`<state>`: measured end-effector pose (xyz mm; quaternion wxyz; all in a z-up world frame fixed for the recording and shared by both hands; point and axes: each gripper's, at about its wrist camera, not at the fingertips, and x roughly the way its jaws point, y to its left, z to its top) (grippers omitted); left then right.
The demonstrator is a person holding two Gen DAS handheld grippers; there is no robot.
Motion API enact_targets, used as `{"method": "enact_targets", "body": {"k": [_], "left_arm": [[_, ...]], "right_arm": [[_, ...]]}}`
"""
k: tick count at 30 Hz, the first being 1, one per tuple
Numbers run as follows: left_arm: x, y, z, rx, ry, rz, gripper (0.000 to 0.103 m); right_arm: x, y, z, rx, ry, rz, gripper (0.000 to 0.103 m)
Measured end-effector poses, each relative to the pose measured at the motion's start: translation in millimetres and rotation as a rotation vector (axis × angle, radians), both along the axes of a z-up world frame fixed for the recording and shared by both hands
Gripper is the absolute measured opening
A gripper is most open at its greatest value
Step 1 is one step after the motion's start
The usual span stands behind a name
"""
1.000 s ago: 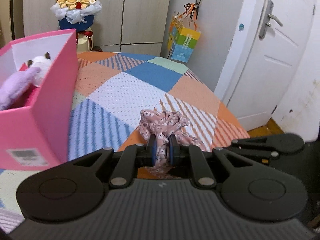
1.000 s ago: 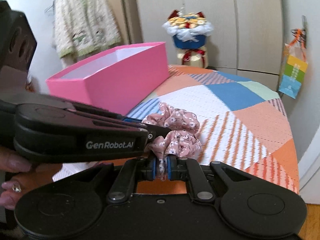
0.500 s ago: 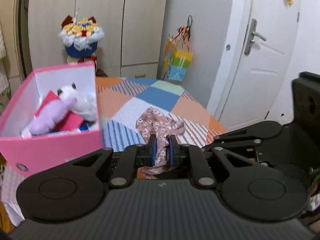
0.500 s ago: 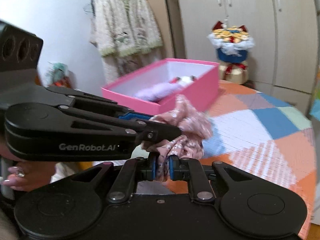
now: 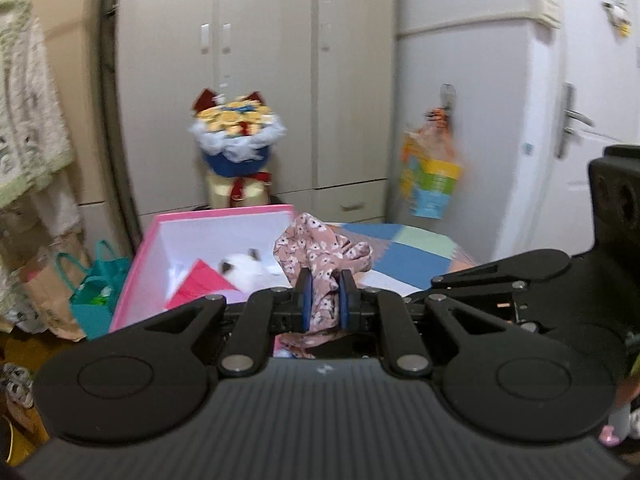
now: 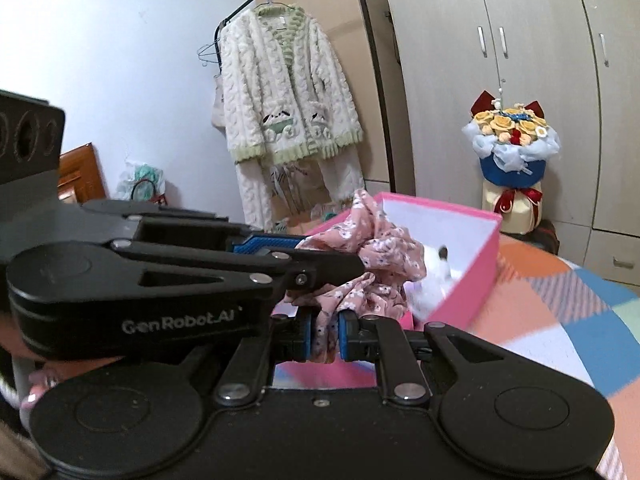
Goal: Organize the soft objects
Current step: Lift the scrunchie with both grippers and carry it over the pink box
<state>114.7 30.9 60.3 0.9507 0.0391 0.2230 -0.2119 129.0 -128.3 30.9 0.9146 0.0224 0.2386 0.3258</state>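
From the left wrist view, the left gripper [image 5: 323, 295] is closed on a pink floral cloth [image 5: 320, 254], its blue pads pinching a fold while the rest bunches up above them. The cloth hangs just in front of the pink box [image 5: 138, 264], over its right near corner. This view looks into the box: a white plush [image 5: 244, 270] lies inside beside a red sheet [image 5: 202, 286]. The right gripper [image 5: 440, 280] reaches in from the right of the cloth. Left of the box sits a teal bag [image 5: 94, 280], seen only here; behind the box stands a bouquet [image 5: 236, 140].

From the right wrist view, the right gripper [image 6: 325, 338] is likewise clamped on the cloth [image 6: 376, 264], which is held clear of the checked cover [image 6: 560, 320] at the box's [image 6: 476, 280] near left corner. The left gripper [image 6: 332, 262] crosses from the left and grips the cloth's upper part. Only a sliver of plush [image 6: 438, 268] shows. A cardigan [image 6: 280, 92] hangs behind, left of the box, clear only here.
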Motion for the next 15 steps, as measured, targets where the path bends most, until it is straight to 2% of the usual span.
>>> {"method": "enact_targets", "body": {"k": [6, 9, 11, 15], "left_arm": [[53.8, 22.4, -1.8, -0.037, 0.003, 0.066, 0.012], [77.4, 30.1, -2.8, -0.068, 0.022, 0.09, 0.012], [98.4, 34.6, -2.7, -0.078, 0.052, 0.117, 0.012], [128.5, 39.6, -9.2, -0.079, 0.104, 0.156, 0.012]], "right_arm": [[56.1, 5.1, -6.5, 0.057, 0.003, -0.028, 0.017], [92.0, 6.6, -11.1, 0.109, 0.074, 0.033, 0.017], [119.4, 7.2, -17.2, 0.136, 0.155, 0.067, 0.018], [152.7, 8.3, -28.1, 0.143, 0.22, 0.01, 0.018]]}}
